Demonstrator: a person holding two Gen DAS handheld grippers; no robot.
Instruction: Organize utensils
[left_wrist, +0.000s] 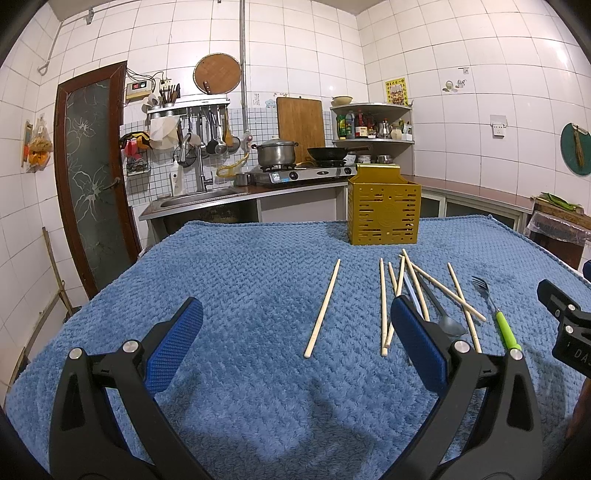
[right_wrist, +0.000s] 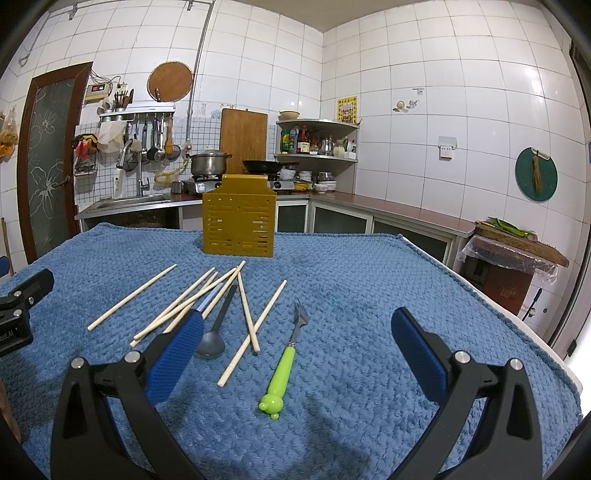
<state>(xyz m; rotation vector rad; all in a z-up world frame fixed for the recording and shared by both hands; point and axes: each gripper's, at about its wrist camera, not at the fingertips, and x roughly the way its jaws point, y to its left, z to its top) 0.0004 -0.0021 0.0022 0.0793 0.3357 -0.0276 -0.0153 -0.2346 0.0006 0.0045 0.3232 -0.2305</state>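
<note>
Bright, sharp, tile glare, fisheye-warped edges

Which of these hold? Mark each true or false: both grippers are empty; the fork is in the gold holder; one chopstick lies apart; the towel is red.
1. Both the left gripper and right gripper are open and empty. True.
2. The green-handled fork is in the gold holder. False: it lies on the towel.
3. One chopstick lies apart from the pile. True.
4. The towel is red. False: blue.

A home kitchen: tiled walls, gas stove (left_wrist: 306, 171) with pot (left_wrist: 276, 152), sink (left_wrist: 199, 197).
</note>
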